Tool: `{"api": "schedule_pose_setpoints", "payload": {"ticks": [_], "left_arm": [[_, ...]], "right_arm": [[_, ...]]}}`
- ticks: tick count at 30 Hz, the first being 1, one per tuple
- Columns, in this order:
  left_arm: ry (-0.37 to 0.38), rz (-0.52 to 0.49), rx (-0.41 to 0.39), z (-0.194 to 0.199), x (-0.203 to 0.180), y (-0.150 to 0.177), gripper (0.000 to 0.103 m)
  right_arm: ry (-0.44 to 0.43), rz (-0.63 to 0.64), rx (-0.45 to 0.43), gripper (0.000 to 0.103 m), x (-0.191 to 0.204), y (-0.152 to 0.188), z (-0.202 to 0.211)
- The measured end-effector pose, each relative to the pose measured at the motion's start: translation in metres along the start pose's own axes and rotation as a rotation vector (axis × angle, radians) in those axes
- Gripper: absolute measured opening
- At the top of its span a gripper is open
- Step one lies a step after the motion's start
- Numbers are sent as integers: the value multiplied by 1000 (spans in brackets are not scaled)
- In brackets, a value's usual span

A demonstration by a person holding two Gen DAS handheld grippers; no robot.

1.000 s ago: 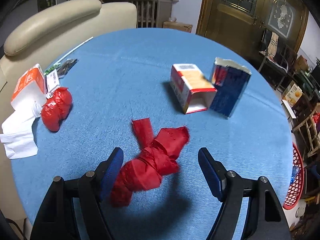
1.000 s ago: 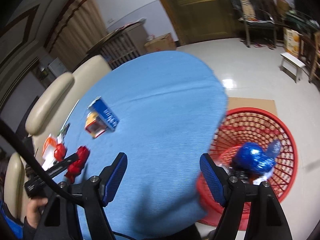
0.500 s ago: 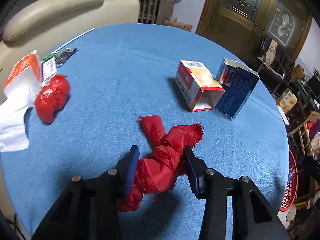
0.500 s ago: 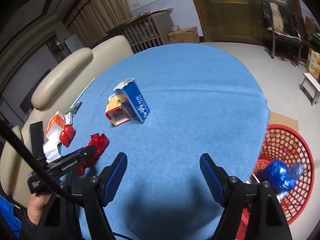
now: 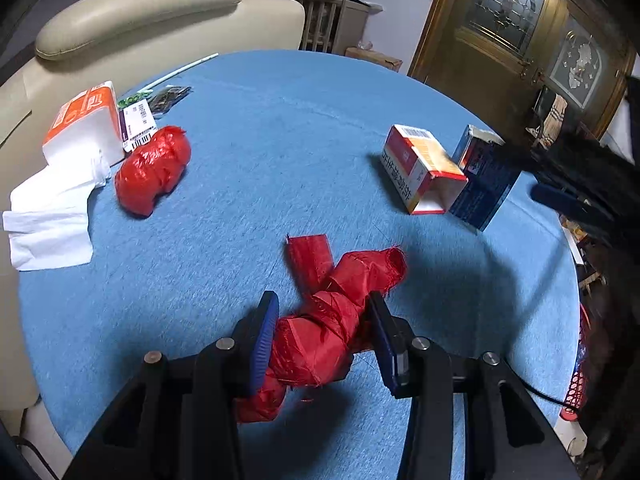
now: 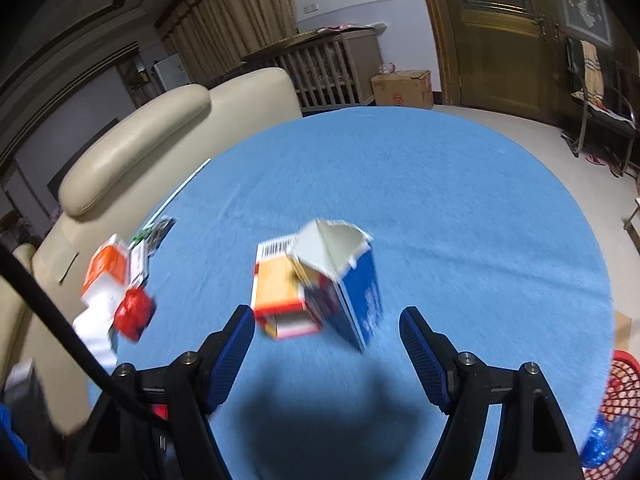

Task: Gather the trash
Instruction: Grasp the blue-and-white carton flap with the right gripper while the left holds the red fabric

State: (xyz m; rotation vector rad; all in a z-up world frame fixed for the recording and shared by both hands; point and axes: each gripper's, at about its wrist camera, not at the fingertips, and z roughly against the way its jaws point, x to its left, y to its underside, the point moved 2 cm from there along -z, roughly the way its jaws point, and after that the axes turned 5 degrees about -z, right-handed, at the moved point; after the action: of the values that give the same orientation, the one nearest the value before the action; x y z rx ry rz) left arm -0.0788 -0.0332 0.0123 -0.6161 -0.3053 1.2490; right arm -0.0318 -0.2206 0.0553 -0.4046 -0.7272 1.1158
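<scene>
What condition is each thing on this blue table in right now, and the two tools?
Left tool: shut on the twisted red cloth.
Right tool: open, nothing between its pads.
Orange box: lying on its side, end open.
Blue carton: upright, top torn open.
Red bundle: lying untouched.
Red basket: on the floor, holding blue trash.

Bare blue table (image 6: 460,208) lies open beyond the two cartons (image 6: 320,280) blocking the right tool (image 6: 326,346).
</scene>
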Motion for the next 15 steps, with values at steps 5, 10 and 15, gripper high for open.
{"api": "schedule_pose_setpoints", "payload": {"ticks": [5, 10, 15], "left_arm": [[11, -4, 10, -2, 0, 0, 47], [20, -10, 8, -3, -2, -2, 47], [23, -11, 4, -3, -1, -1, 47]], "right_arm": [[43, -28, -13, 79, 11, -8, -32], [96, -38, -52, 79, 11, -15, -44], [113, -86, -17, 57, -5, -24, -60]]}}
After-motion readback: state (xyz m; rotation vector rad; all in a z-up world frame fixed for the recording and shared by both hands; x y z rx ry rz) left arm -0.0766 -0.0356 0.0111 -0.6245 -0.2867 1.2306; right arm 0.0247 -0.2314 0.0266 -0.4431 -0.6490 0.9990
